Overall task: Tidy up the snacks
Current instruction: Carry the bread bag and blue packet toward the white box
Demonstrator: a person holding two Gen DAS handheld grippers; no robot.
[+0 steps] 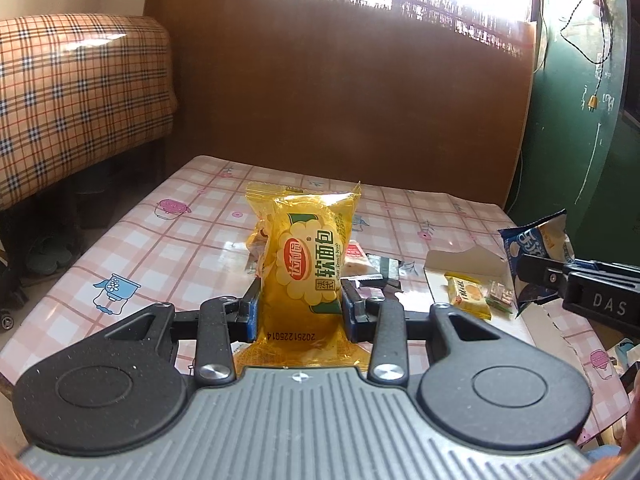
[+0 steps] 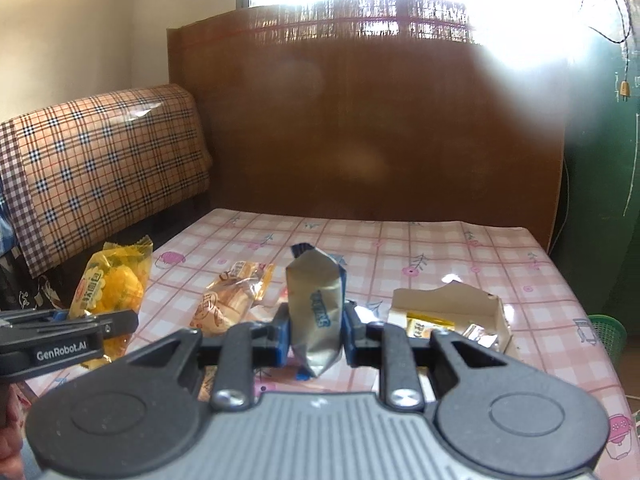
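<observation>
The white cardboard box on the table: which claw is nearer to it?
Right. The right claw holds a blue packet beside the white box. The left claw, clamping the yellow bread packet, is farther left.

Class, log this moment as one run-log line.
left gripper: shut on yellow bread pack | right gripper: shut on silver-blue packet | box: open, holding snacks | both packs lifted

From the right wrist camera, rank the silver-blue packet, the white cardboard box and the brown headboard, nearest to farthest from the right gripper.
1. Silver-blue packet: clamped in the right gripper.
2. White cardboard box: on the table, ahead and to the right.
3. Brown headboard: upright behind the table's far edge.
</observation>
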